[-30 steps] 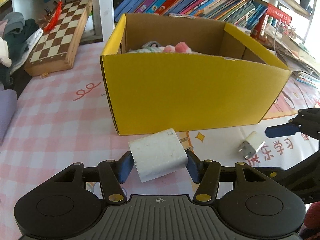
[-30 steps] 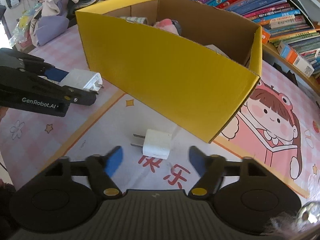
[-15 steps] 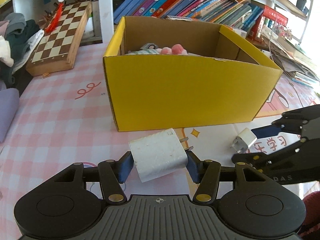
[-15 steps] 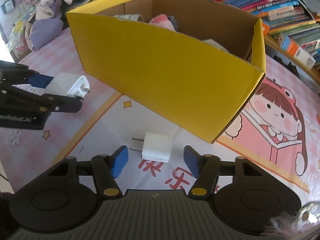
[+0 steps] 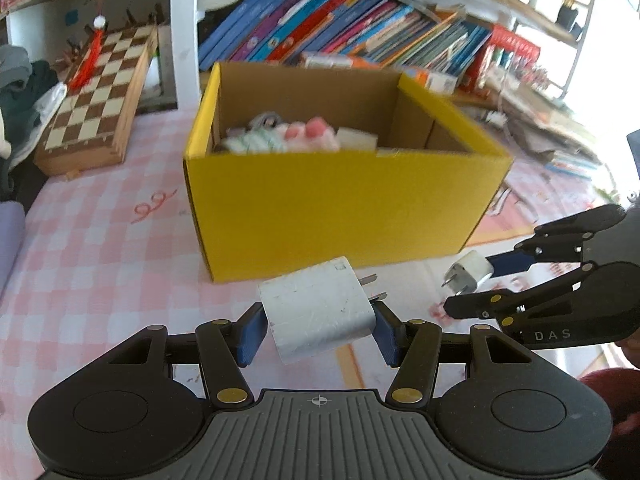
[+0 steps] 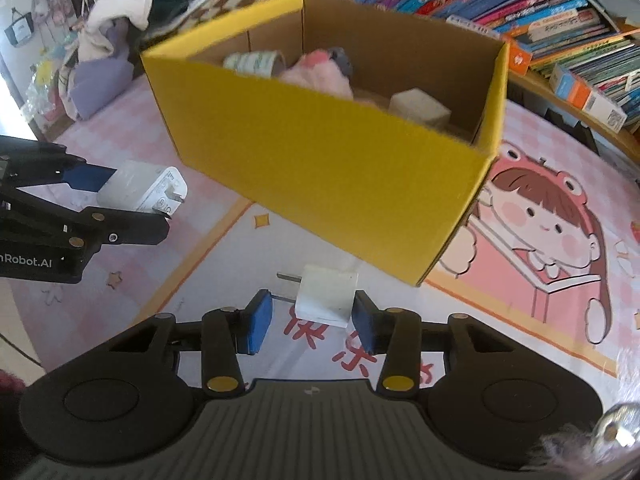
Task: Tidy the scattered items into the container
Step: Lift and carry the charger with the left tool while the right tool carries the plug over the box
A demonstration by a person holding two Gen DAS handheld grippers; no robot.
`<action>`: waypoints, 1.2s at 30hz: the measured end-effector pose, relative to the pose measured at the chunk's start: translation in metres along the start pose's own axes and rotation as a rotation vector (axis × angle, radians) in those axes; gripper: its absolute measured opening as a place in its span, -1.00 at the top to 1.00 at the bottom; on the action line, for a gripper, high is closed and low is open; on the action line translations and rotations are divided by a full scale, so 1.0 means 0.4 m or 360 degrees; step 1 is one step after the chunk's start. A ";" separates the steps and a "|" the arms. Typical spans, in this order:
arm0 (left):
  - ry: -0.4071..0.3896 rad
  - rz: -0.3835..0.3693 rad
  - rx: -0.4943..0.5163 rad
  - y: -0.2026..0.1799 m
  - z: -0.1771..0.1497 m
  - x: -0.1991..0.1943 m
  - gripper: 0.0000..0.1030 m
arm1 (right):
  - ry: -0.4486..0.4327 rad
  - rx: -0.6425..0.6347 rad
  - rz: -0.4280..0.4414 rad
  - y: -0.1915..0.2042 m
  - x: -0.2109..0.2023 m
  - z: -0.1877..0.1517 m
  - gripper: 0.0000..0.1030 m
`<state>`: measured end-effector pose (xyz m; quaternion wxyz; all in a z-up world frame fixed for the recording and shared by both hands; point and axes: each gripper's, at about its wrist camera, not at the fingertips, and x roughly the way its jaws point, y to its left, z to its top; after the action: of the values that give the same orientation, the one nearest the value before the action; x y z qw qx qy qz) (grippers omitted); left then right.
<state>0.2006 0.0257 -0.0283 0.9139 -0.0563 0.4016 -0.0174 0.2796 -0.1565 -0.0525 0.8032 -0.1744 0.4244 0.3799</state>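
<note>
A yellow cardboard box (image 5: 340,208) (image 6: 320,160) stands open on the table, with a tape roll (image 6: 254,62), a pink plush (image 6: 320,76) and a white block (image 6: 418,108) inside. My left gripper (image 5: 318,332) (image 6: 140,196) is shut on a large white charger (image 5: 318,312) (image 6: 140,188), held in front of the box's left corner. My right gripper (image 6: 310,320) (image 5: 468,284) is shut on a small white plug (image 6: 326,300) (image 5: 468,276) just above the mat. Its prongs press the left pad and its body the right pad.
A wooden chessboard (image 5: 100,92) lies at the back left. Rows of books (image 5: 340,28) fill the shelf behind the box. A pile of clothes (image 6: 116,32) and a purple cushion (image 6: 96,84) sit at the table's left. A cartoon-girl mat (image 6: 540,216) covers the right side.
The right gripper's fingers have closed from wide open onto the small plug. Both cameras now look down into the box from higher. The left gripper still holds the large charger.
</note>
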 end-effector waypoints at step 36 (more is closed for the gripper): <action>-0.0284 -0.0003 0.0391 0.001 0.338 0.095 -0.08 | -0.0329 -0.0385 -0.0204 -0.126 -0.013 0.425 0.19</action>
<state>0.3259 0.0350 0.0345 0.9459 0.0543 0.3137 -0.0621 0.4093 -0.0894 0.0480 0.8384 -0.2566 0.2786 0.3920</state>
